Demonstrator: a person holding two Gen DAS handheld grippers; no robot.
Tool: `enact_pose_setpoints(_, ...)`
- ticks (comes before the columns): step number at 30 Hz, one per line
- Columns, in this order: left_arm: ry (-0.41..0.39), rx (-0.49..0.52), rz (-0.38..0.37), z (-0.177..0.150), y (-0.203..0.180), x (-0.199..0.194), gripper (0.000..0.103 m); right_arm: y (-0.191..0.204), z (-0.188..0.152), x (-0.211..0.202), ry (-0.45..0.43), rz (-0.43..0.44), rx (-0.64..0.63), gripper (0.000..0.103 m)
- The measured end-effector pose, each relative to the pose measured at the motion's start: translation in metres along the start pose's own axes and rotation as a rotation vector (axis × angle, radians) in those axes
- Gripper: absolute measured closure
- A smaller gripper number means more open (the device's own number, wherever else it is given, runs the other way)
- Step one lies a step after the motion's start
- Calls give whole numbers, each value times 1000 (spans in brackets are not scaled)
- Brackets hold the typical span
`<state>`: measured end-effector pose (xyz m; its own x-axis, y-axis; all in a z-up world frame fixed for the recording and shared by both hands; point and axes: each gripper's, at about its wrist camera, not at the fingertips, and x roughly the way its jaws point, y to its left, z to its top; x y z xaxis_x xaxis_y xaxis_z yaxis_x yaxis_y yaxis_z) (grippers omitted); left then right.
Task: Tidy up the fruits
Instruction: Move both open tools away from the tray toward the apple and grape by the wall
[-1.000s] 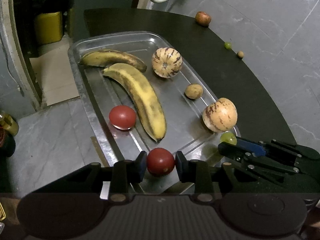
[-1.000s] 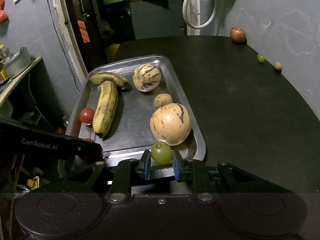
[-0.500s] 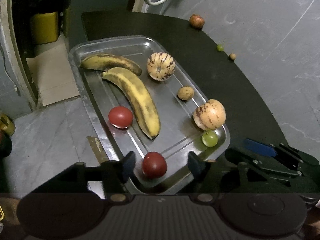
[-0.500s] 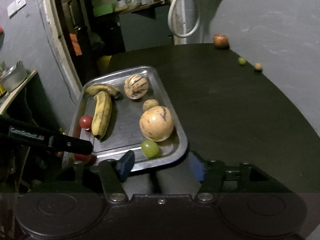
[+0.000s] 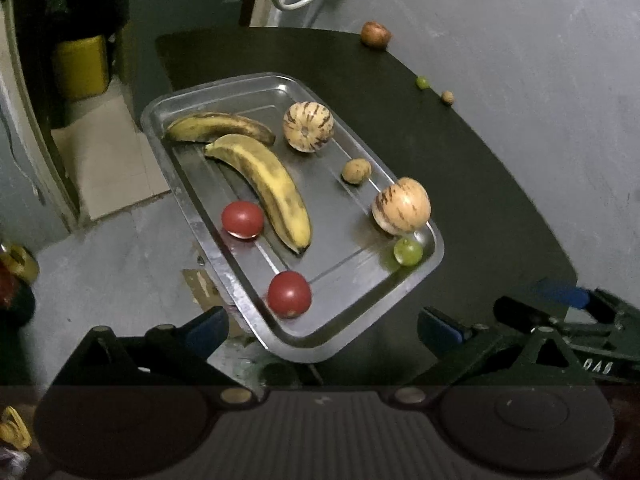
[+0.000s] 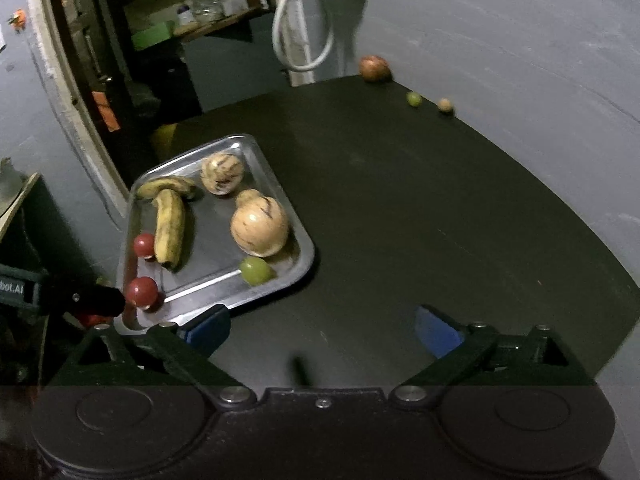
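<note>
the left gripper is opening, jaws wide apart with nothing pinched; the near corner of the metal tray shows between them. the right gripper is opening too, jaws spread over bare dark table, holding nothing. in the tray's near end a red tomato lies free at the left corner and a green grape at the right, just beside a striped melon. farther in sit a second tomato, a long banana, a small brown fruit, another striped melon and a darker banana. at the table's far edge, well apart from the tray, lie a reddish fruit, a green grape there and a small brown nut.
</note>
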<state>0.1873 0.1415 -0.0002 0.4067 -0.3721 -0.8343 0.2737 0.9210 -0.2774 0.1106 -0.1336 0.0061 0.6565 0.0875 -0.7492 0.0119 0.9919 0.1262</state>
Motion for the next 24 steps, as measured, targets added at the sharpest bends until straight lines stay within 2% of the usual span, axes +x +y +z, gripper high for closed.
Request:
enact_pose_setpoints(10,52,188,69,3,-24,0,1,-13,-8,-12,50,-149,75,1)
enact_pose_setpoints(13,103,210,56,7,-28,5,1,-18,-9,-21,50,-198,82,1)
enact_pose_setpoints(16,122,233,28,9,-33,5,1,-25,-8,-32,44,-245,86,1)
enact_pose_setpoints(21,123,257,-24,14,-49,6,1,-36,-5,-53,13,-303,88,1)
enact_pose_setpoints(24,118,268,-52,21,-62,7,1,-43,-2,-63,-13,-309,99,1)
